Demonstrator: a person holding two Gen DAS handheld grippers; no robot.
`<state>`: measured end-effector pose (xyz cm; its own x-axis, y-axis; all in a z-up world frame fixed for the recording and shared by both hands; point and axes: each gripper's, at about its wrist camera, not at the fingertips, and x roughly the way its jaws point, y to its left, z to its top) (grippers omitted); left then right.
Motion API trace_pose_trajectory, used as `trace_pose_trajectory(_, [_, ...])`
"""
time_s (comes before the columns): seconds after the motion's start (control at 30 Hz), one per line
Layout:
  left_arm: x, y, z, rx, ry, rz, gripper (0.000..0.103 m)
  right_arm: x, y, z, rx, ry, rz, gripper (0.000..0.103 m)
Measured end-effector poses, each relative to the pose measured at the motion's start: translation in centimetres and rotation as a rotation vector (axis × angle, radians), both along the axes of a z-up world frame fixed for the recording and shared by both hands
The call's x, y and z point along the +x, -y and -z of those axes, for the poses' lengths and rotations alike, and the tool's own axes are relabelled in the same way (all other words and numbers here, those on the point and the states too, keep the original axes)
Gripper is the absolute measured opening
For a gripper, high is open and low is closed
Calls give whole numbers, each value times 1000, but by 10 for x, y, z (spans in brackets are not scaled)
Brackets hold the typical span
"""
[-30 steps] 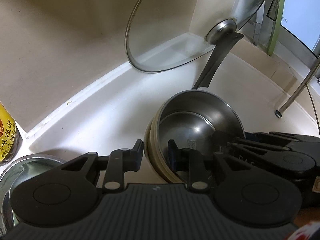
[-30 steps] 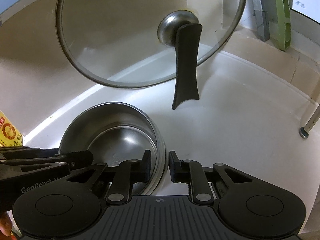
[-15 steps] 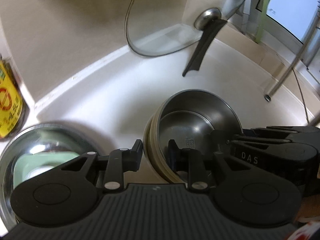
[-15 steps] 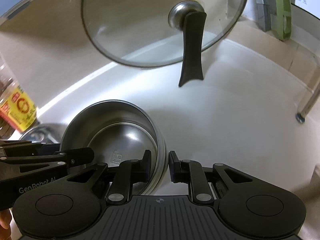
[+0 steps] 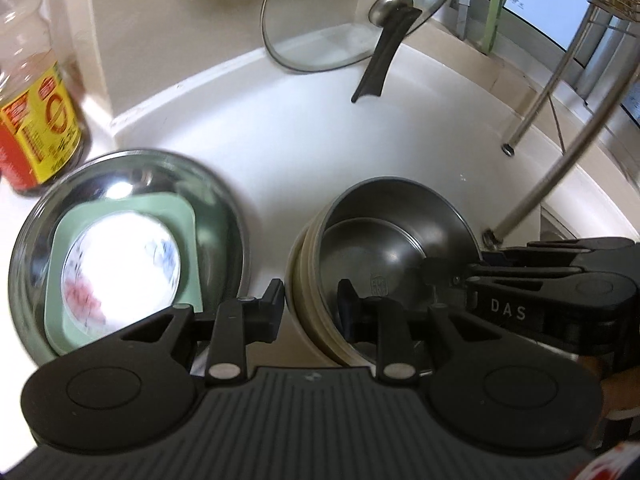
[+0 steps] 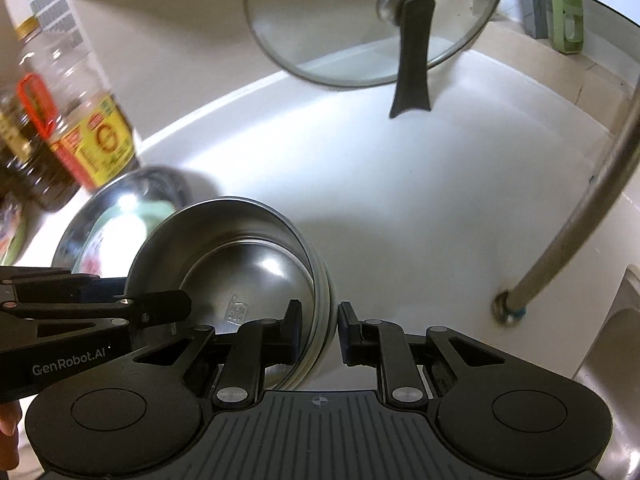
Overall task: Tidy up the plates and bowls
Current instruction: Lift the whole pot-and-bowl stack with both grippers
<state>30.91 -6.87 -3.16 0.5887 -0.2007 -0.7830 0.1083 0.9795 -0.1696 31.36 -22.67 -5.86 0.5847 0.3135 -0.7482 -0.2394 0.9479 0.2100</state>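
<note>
The left gripper (image 5: 310, 306) and the right gripper (image 6: 318, 326) are each clamping a side wall of the round, brushed-steel bowl stack (image 5: 384, 256) — one finger inside the rim, one outside, jaws only narrowly apart. Beside the stack, a wide shiny steel basin (image 5: 224, 200) is holding a pale green square plate (image 5: 182, 216) with a blurred white dish on it. Beyond the stack, a glass lid (image 6: 360, 20) with a black handle is leaning on the beige wall, and a yellow-labelled oil bottle (image 6: 86, 120) is standing behind the basin.
</note>
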Motion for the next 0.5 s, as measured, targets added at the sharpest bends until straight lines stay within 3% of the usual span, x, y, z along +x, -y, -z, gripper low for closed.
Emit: trace_pose_trajectory(0.5, [-19, -7, -1, -12, -9, -19, 25, -17, 1, -1, 23, -4, -40, 20])
